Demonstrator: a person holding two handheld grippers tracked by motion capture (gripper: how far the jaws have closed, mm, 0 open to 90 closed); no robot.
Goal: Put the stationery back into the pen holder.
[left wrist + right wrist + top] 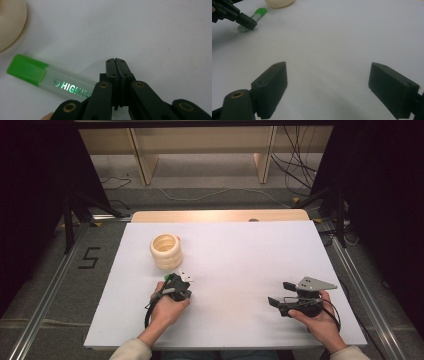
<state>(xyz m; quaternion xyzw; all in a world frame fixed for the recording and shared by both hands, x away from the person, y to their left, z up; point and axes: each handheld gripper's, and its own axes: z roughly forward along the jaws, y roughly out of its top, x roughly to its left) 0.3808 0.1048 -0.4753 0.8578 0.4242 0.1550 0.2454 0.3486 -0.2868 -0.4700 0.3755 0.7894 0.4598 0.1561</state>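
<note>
A highlighter [47,76] with a green cap and a clear body printed "HIGH" lies flat on the white table [240,255]. My left gripper [116,60] is shut with nothing between its jaws, and its tips rest just right of the pen's body. The pen's rear end is hidden under the gripper's linkage. In the high view the left gripper [177,287] sits just in front of a cream ribbed cup [166,251]. My right gripper [279,294] hovers low over bare table at the right, with its jaws [327,75] wide open and empty.
The cream cup [10,22] shows as a curved edge at the left gripper view's upper left. In the right gripper view, the cup [279,3], the highlighter [258,13] and the left gripper [244,21] are far off at the top left. A wooden strip [220,215] borders the table's far edge.
</note>
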